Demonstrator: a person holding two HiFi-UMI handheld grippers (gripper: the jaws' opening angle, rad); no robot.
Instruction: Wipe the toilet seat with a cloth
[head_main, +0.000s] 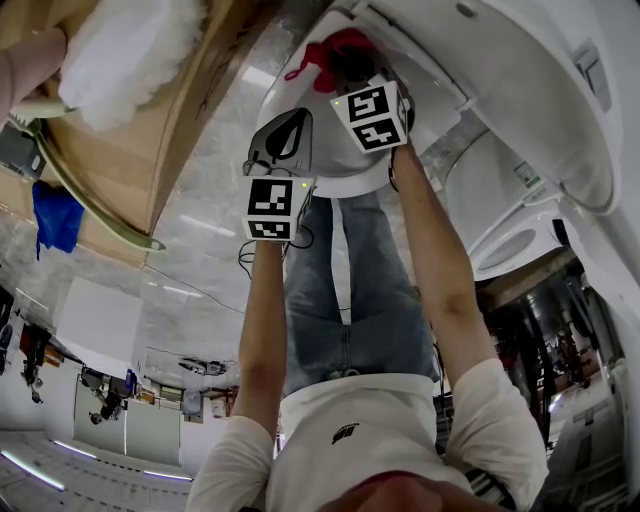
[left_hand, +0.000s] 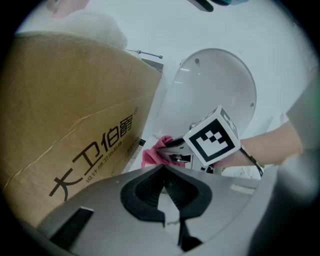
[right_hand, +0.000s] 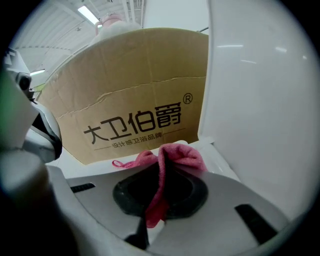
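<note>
Right claw (right_hand: 161, 172) is clamped on the pink cloth (right_hand: 177, 154), at the toilet seat (head_main: 345, 175) beside the raised lid (right_hand: 260, 100). Left claw (left_hand: 164, 172) is closed on nothing. Cloth looks soft, light and floppy. I'd grip a thick fold so it doesn't slip.

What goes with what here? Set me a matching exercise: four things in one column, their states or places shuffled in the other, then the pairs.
Things
1. pink fabric cloth
2. brown cardboard box with black print
3. left gripper
4. white plastic toilet lid

States or places
A. raised
B. fingers shut on nothing
C. pinched in the right gripper
D. standing beside the toilet

Pairs: 1-C, 2-D, 3-B, 4-A
</note>
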